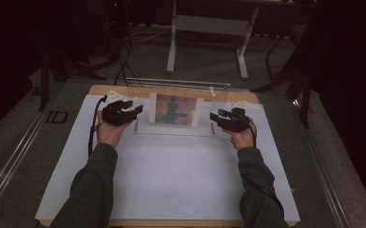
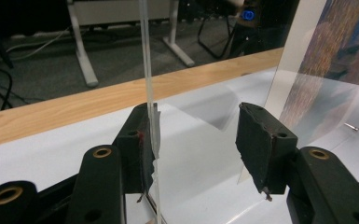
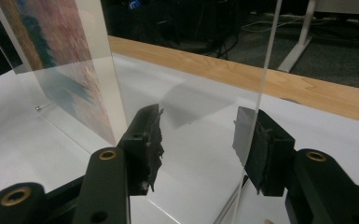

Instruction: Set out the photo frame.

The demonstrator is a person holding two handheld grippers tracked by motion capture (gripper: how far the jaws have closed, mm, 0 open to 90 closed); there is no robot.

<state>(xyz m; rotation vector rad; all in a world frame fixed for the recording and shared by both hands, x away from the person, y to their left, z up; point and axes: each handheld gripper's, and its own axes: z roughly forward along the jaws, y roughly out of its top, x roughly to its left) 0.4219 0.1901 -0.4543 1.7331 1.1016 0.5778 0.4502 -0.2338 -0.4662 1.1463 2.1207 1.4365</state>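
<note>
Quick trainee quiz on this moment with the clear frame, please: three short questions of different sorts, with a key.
1. True or false: the left gripper is shut on the clear acrylic picture frame.
2. What lies under the frame: A) white sheet, B) bare wood, C) metal tray?
3. The right gripper stands at the frame's ____ end.

Key: 1 false, jaws open astride its edge; 2 A; 3 right.

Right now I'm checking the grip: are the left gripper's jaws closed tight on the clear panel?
No: the left gripper stands wide open, the clear panel edge resting against one jaw only.
</note>
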